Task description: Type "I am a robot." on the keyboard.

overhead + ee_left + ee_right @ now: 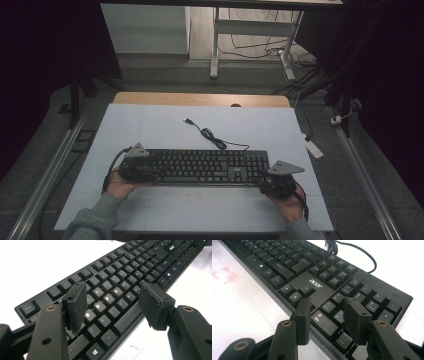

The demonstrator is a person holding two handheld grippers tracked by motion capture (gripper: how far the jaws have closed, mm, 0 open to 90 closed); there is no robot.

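Note:
A black Acer keyboard (205, 167) lies lengthwise on the white mat, and its cable (210, 135) curls toward the far side and ends in a USB plug (187, 120). My left gripper (152, 167) is at the keyboard's left end. In the left gripper view it (112, 293) stands open above the letter keys (130, 272), one jaw over the keys and the other over the front edge. My right gripper (265, 180) is at the right front corner. It (327, 305) is open over the number pad (352, 297), nothing clamped.
The white mat (150, 125) covers a wooden table (200, 98). Faint red marks (224, 275) show on the mat in front of the keyboard. On the floor to the right lies a power strip (313, 147). A desk frame (215, 50) and loose cables stand beyond the table.

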